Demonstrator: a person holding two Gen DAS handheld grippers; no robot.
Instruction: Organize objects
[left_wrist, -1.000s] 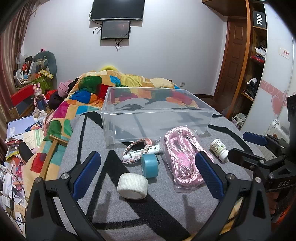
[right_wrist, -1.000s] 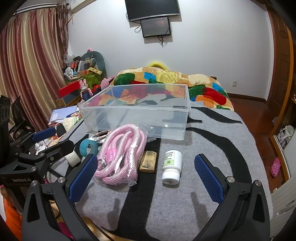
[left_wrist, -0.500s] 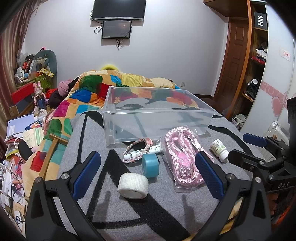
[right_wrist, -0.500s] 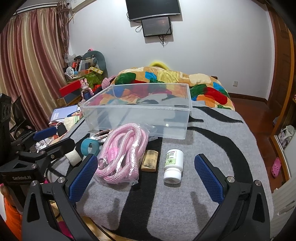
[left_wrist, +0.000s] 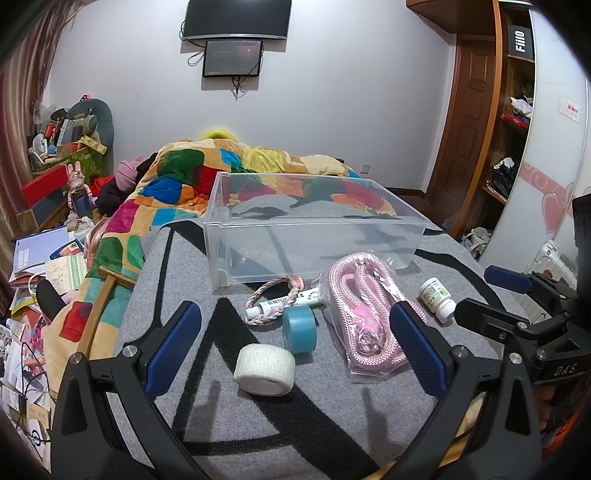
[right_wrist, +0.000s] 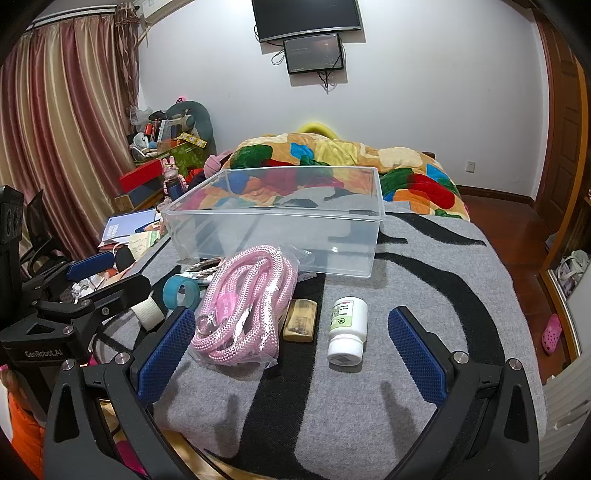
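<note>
Both the left gripper (left_wrist: 295, 343) and right gripper (right_wrist: 291, 349) hang wide open, empty. Best start: close squarely across the white tape roll (left_wrist: 264, 369), then lift into the clear bin (left_wrist: 314, 236) on the bed (empty, seemingly). Count: two tape rolls, one pill bottle (right_wrist: 348, 328), one bagged pink rope (right_wrist: 245, 302).

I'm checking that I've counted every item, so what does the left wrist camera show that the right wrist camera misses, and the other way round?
Only the left wrist view shows the whole white tube inside the braided bracelet. Only the right wrist view shows the small tan block between the pink rope bag and the pill bottle. Both show the clear bin, blue tape roll, white gauze roll, rope bag and bottle.
</note>
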